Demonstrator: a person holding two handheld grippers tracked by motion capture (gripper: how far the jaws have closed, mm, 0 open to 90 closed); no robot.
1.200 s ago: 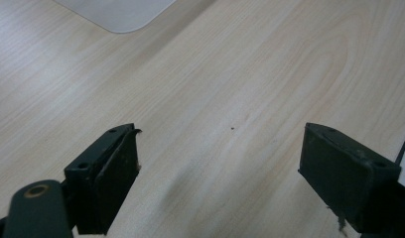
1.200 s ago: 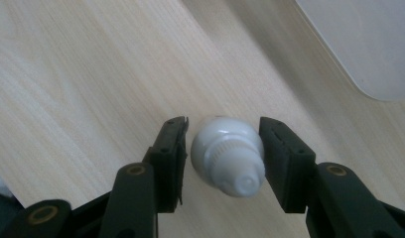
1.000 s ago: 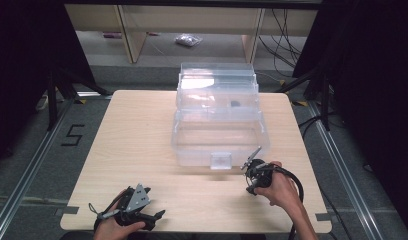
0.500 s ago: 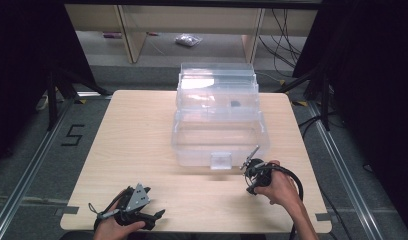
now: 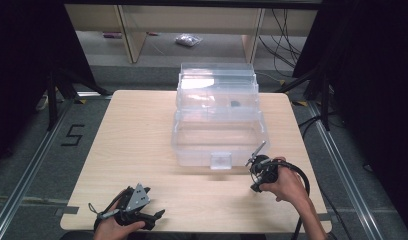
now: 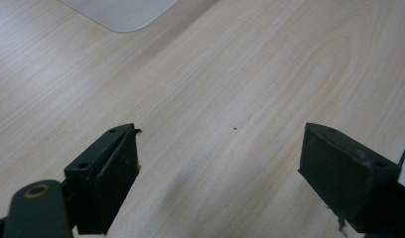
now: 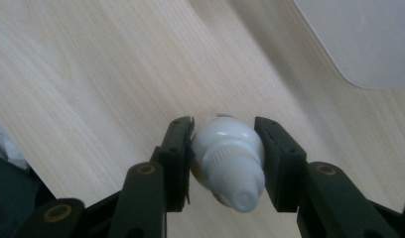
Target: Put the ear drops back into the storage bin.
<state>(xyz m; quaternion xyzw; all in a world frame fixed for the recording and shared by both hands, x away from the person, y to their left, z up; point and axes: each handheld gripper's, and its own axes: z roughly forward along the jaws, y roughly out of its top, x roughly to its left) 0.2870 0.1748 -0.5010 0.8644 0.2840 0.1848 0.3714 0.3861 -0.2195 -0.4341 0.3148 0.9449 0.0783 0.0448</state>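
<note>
So my right gripper is clamped on a small white bottle, lower middle of the frame, over the table. Left gripper sits wide open, holding nothing.

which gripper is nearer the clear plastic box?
Right. The right gripper, shut on a small white bottle, sits beside the clear plastic box, at its near right corner; the left gripper rests at the table's near edge.

Lab recording bay, wooden table, dark curtains, floor cables, number marking
</note>
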